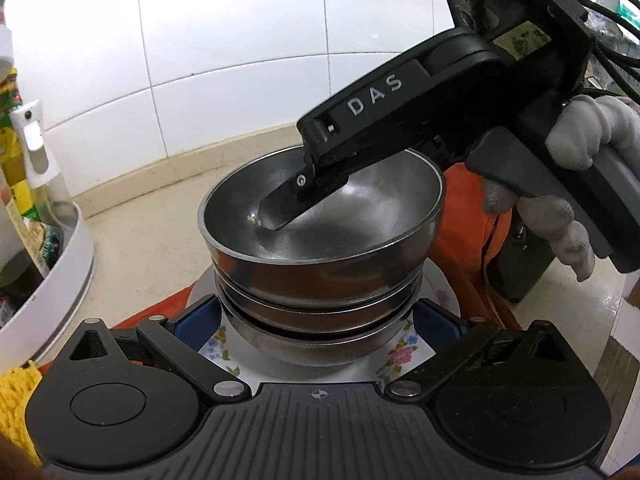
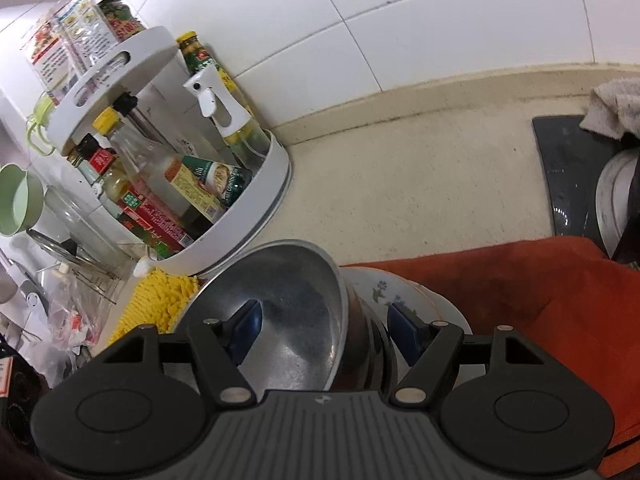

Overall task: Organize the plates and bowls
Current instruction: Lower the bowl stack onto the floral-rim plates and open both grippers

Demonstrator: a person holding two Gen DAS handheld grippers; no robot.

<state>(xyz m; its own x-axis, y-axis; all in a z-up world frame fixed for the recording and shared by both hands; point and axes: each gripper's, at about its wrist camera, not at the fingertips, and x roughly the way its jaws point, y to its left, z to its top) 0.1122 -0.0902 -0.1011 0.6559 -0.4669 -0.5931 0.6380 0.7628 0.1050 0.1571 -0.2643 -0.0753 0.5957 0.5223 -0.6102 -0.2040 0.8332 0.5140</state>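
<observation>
Three steel bowls (image 1: 320,248) sit nested in a stack inside a floral bowl (image 1: 218,346), which rests on a white plate (image 2: 444,306). My left gripper (image 1: 314,322) is low at the stack's base. Its blue pads (image 1: 192,328) stand close on either side of the lowest steel bowl, and contact is not visible. My right gripper (image 2: 326,328), held by a gloved hand (image 1: 592,132), straddles the top bowl's wall (image 2: 338,312). One of its fingers (image 1: 280,212) reaches down inside that bowl and the other stays outside. A gap shows between the inner pad (image 2: 248,328) and the wall.
An orange cloth (image 2: 520,280) lies under the plate. To the left stand a white two-tier rack (image 2: 276,184) full of bottles, a spray bottle (image 2: 212,100) and a yellow mat (image 2: 160,300). At the right are a dark hob (image 2: 560,168), a pot (image 2: 612,200) and a rag (image 2: 616,108).
</observation>
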